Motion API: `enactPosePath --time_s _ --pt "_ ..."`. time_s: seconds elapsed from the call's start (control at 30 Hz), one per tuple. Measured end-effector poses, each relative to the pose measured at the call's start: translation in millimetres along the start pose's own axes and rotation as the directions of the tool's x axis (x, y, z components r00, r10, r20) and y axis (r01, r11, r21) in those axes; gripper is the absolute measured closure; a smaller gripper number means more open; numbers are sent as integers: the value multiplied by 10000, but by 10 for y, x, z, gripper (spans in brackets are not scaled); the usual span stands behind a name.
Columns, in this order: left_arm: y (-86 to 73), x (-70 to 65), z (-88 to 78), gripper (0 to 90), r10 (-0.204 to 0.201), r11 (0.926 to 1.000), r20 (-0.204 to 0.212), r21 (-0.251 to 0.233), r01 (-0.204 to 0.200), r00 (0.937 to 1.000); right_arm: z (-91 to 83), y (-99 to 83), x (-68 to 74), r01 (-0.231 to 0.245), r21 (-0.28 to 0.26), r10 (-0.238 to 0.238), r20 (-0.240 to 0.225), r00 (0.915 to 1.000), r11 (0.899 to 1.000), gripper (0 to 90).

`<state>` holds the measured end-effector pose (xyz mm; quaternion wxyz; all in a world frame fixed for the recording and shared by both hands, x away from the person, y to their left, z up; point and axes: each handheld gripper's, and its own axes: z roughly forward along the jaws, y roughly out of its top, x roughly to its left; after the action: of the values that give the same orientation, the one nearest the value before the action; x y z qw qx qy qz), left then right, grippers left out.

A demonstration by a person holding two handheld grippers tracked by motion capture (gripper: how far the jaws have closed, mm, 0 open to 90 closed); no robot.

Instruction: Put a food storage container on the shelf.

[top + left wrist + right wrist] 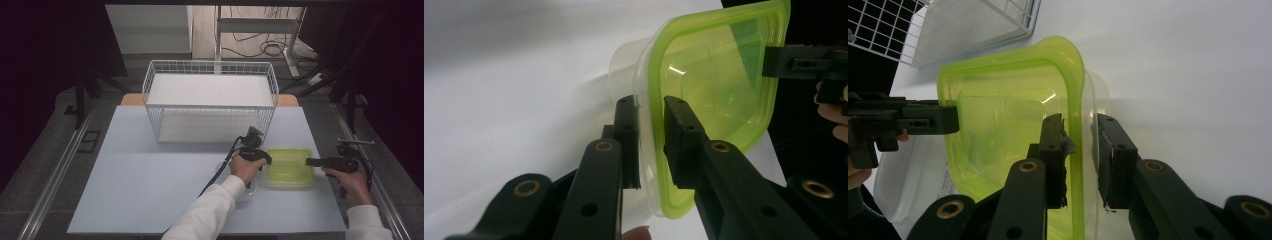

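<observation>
While both claws pinch its opposite rims, the green-rimmed container (290, 167) rests on the table (150, 180).

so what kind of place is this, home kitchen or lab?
Most likely a lab or recording rig, not a kitchen. A bare pale work board sits framed by metal rails, loose cables trail on the floor beyond by a desk frame, and the props are sparse: a wire basket and a green-rimmed container.
</observation>
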<state>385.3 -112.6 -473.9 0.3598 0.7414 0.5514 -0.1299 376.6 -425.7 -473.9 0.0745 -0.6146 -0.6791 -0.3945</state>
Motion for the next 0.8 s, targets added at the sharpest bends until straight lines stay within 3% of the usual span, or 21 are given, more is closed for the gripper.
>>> enactPosePath --time_s 0.47,0.8 --pt "7 -30 -134 793 124 9997 350 -215 -116 9993 -70 17 83 217 -219 -219 -91 9997 9995 743" --pt "74 -82 -422 796 253 9975 499 -675 -219 9984 -184 109 347 665 -572 -673 -122 9977 9961 744"
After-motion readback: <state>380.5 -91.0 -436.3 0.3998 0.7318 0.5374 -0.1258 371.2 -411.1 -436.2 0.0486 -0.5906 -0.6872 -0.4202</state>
